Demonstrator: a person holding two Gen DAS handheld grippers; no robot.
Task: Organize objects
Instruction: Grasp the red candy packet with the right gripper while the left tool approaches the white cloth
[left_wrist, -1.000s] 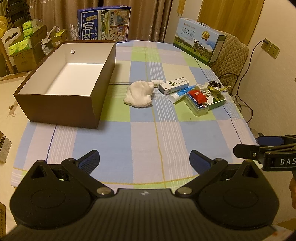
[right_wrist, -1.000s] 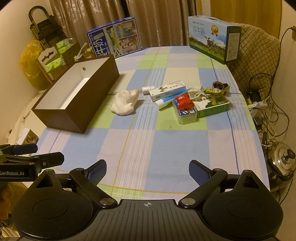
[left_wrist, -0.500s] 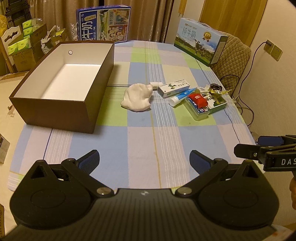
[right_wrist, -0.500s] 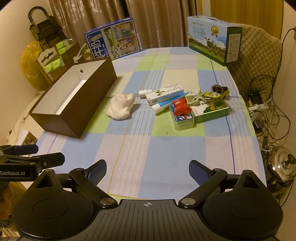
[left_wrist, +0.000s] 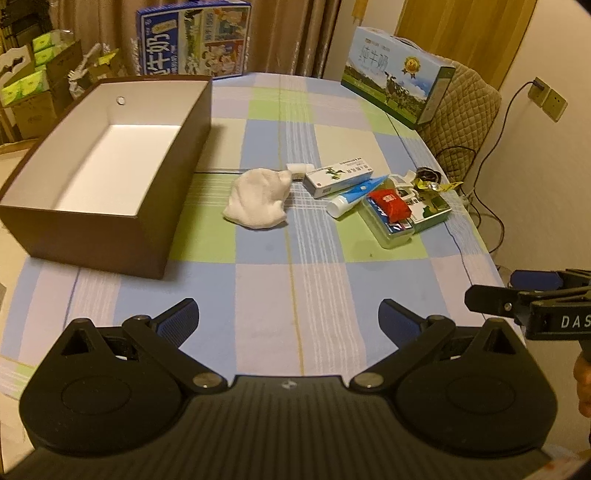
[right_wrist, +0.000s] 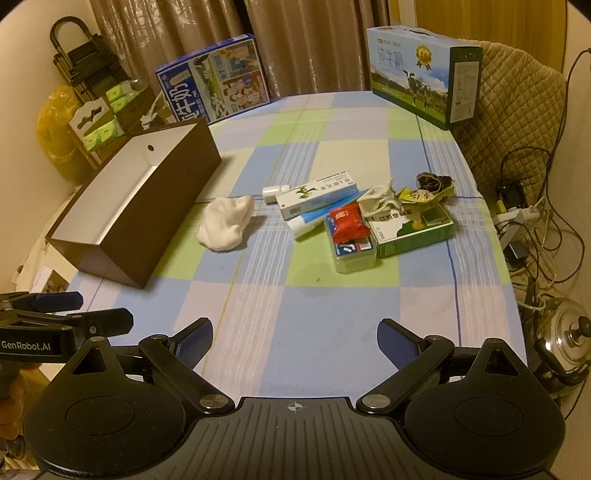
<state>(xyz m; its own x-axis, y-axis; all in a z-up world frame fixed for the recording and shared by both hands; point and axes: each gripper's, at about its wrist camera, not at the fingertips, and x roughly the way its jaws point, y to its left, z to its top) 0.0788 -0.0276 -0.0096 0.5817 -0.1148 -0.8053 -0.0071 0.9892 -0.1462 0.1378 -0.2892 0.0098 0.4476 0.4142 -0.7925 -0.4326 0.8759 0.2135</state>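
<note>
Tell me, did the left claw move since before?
Yes. The left claw crept forward over the table: in its own view the brown box and white cloth sit lower and nearer now.

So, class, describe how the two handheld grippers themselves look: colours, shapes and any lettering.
Both are matte black with a ribbed housing, two round discs and angled linkage arms with silver pivot pins. The left gripper and right gripper each carry blue textured pads. White lettering reads "GenRobot.AI" on the left one's side and "DAS", cut off, on the right's. No cables or sleeves show.
</note>
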